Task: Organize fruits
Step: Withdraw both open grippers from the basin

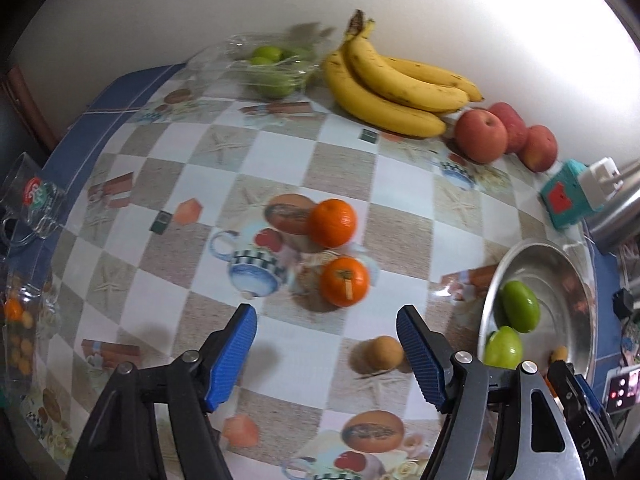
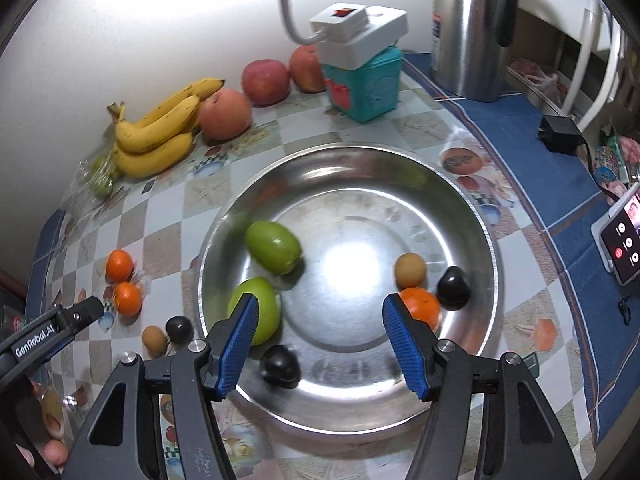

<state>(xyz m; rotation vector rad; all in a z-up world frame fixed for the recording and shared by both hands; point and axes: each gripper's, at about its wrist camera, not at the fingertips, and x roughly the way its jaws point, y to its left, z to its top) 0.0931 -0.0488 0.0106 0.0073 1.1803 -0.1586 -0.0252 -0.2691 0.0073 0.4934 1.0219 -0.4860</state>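
A steel bowl point(image 2: 472, 208) holds two green fruits point(image 2: 273, 246), an orange point(image 2: 420, 306), a small brown fruit point(image 2: 410, 270) and two dark fruits point(image 2: 453, 288). My right gripper point(image 2: 318, 320) is open and empty above the bowl's near side. My left gripper point(image 1: 326, 334) is open and empty above the table, just short of two oranges point(image 1: 344, 281). A small brown fruit point(image 1: 384, 353) lies by its right finger. The bowl point(image 1: 516, 256) shows at the right of the left wrist view. The left gripper's tip point(image 2: 86, 310) shows by the oranges point(image 2: 127, 298).
Bananas point(image 1: 384, 80), three red apples point(image 1: 480, 136) and a bag of green fruit point(image 1: 272, 64) line the wall. A teal box with a white plug point(image 2: 364, 80), a steel kettle point(image 2: 472, 28) and a phone point(image 2: 622, 240) stand right. Glass mugs point(image 1: 36, 208) sit left.
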